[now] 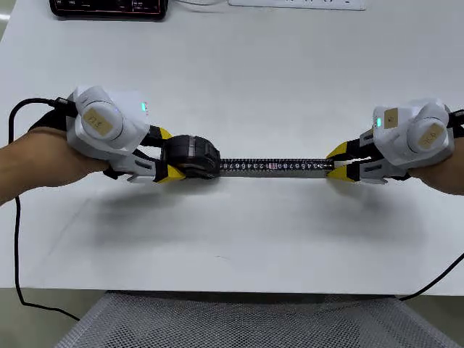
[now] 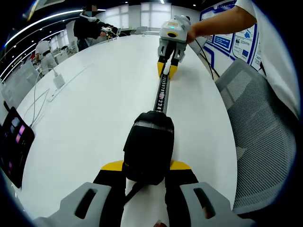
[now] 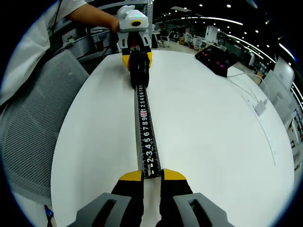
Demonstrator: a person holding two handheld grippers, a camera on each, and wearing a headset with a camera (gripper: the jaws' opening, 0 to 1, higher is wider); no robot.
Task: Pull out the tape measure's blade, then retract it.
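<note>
Tape measure point(image 1: 190, 156): black case clamped between jaws of left gripper point(image 1: 170, 153), over white table point(image 1: 239, 80). Blade point(image 1: 275, 166) drawn out, stretched straight from left gripper across to right gripper point(image 1: 338, 163), whose jaws pinch blade tip. Risks, as I judge: right jaws slip on thin tip, so blade snaps back uncontrolled; unequal gripper heights twist or kink blade; case rotates inside left grip.

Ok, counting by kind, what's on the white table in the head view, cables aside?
Grippers: 2, the left gripper and the right gripper
Tape measure: 1
Dark device at the far edge: 1
White flat item at the far edge: 1
Total: 5
</note>
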